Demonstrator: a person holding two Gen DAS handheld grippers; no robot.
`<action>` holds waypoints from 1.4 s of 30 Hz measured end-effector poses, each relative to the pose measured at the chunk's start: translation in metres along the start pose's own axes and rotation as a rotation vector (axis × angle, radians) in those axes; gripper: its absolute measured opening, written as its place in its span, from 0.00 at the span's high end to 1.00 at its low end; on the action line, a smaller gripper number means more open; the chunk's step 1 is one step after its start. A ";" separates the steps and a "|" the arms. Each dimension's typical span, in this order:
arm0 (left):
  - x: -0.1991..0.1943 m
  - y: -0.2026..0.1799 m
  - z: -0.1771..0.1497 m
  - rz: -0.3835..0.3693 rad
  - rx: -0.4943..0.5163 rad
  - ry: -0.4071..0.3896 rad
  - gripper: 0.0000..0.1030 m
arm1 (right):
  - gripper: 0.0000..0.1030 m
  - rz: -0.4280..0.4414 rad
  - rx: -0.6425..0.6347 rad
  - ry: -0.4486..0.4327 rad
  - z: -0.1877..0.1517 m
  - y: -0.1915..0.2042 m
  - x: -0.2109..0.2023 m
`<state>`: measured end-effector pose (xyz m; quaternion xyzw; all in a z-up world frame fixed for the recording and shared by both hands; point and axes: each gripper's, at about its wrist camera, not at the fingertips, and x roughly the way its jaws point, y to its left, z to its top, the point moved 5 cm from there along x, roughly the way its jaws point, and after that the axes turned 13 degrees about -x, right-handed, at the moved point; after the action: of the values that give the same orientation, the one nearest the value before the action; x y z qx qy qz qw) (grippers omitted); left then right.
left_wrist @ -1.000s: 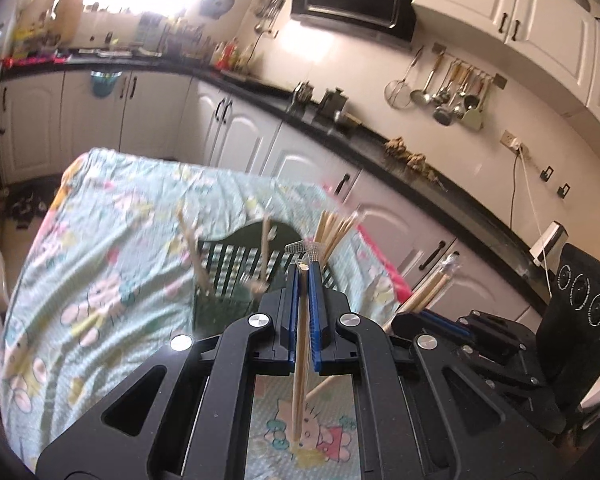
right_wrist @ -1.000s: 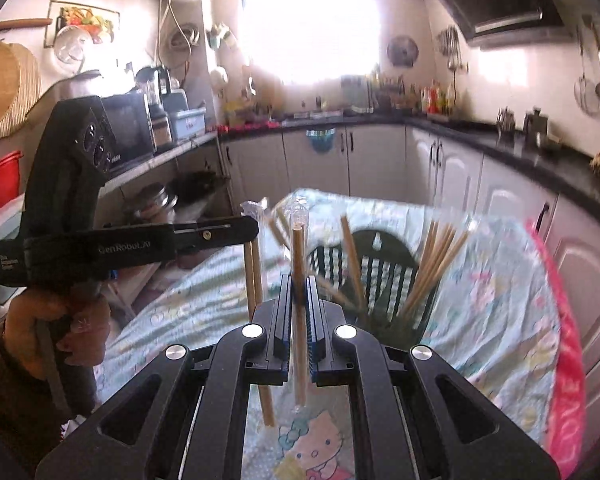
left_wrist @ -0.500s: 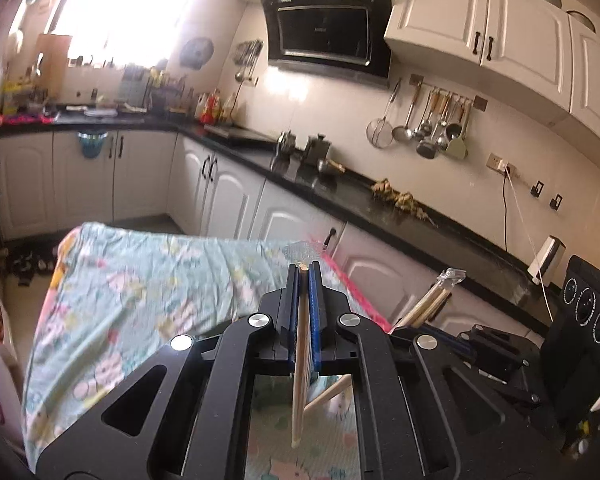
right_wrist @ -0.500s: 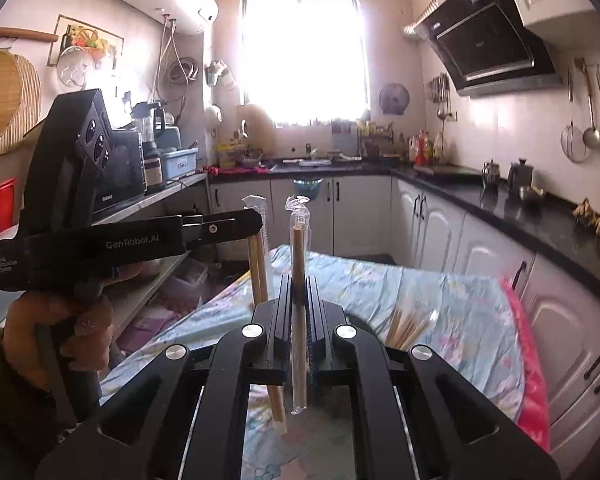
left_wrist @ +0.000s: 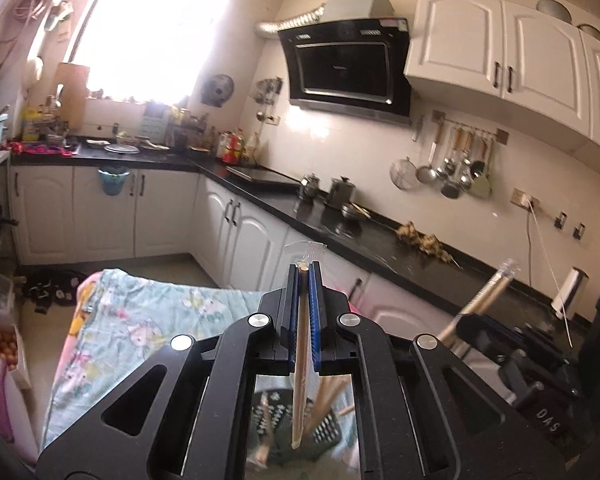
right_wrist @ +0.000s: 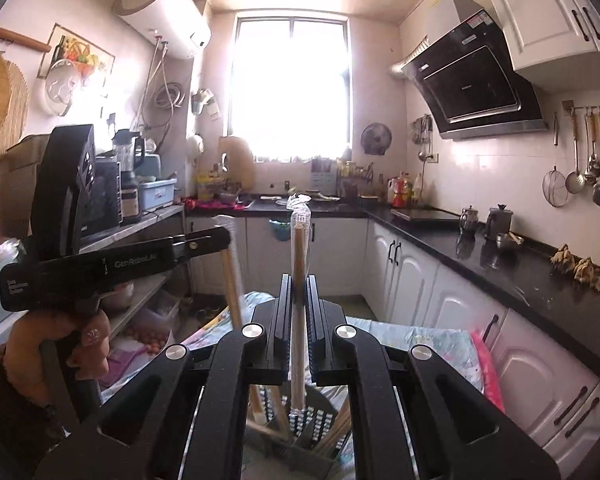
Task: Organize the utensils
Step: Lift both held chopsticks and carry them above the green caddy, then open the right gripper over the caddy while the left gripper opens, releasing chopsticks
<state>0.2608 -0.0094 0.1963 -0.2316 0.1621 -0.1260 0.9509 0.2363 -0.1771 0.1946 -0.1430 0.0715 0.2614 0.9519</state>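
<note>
My left gripper [left_wrist: 305, 280] is shut on a plastic-wrapped pair of wooden chopsticks [left_wrist: 299, 360] that stands upright between its blue pads. Below it, a dark slotted utensil basket [left_wrist: 328, 432] holds several loose chopsticks. My right gripper [right_wrist: 298, 284] is shut on another wrapped pair of chopsticks [right_wrist: 299, 248], also upright, above the same basket [right_wrist: 314, 420]. Seen from the right wrist, the left gripper [right_wrist: 220, 236] is at the left with its chopsticks [right_wrist: 232, 280], held by a hand [right_wrist: 56, 344]. Seen from the left wrist, the right gripper [left_wrist: 472, 320] is at the right with its wrapped pair [left_wrist: 488, 292].
The basket stands on a table with a pale cartoon-print cloth [left_wrist: 140, 320]. A black counter [left_wrist: 380, 240] over white cabinets runs along the right, with ladles hanging on a wall rail [left_wrist: 456, 168]. A metal shelf with appliances [right_wrist: 140, 220] stands to the left.
Both grippers have risen and tipped up with their chopsticks still gripped. The basket and table have dropped to the bottom of both views, and more of the kitchen walls shows.
</note>
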 end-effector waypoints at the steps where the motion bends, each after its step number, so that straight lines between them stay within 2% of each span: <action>1: 0.001 0.003 0.003 0.004 -0.003 -0.006 0.98 | 0.93 -0.005 0.001 0.001 0.000 -0.002 0.002; 8: 0.006 0.023 0.010 0.057 0.000 -0.057 0.98 | 0.93 -0.024 0.024 0.042 -0.020 -0.009 0.026; 17: 0.025 0.047 -0.013 0.108 0.021 -0.072 0.98 | 0.93 -0.026 0.053 0.124 -0.058 -0.006 0.059; 24: 0.044 0.064 -0.041 0.113 0.022 -0.035 0.98 | 0.93 -0.020 0.059 0.185 -0.090 0.003 0.082; 32: 0.056 0.079 -0.070 0.114 -0.001 0.063 0.97 | 0.92 -0.001 0.100 0.251 -0.119 0.013 0.092; 33: 0.055 0.081 -0.073 0.114 -0.006 0.073 0.92 | 0.86 0.000 0.106 0.256 -0.121 0.013 0.092; 34: 0.055 0.082 -0.075 0.111 -0.011 0.086 0.88 | 0.75 0.001 0.115 0.258 -0.122 0.014 0.091; 35: 0.054 0.084 -0.078 0.110 -0.018 0.098 0.78 | 0.71 0.001 0.125 0.255 -0.124 0.014 0.089; 36: 0.053 0.085 -0.079 0.110 -0.021 0.104 0.70 | 0.69 0.002 0.132 0.252 -0.125 0.015 0.086; 39: 0.047 0.088 -0.082 0.109 -0.034 0.120 0.64 | 0.67 0.003 0.137 0.249 -0.124 0.016 0.080; 42: 0.034 0.087 -0.082 0.101 -0.037 0.115 0.52 | 0.56 0.002 0.150 0.238 -0.122 0.015 0.069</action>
<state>0.2761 0.0219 0.0774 -0.2332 0.2305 -0.0878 0.9406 0.2799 -0.1692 0.0602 -0.1012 0.2035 0.2375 0.9444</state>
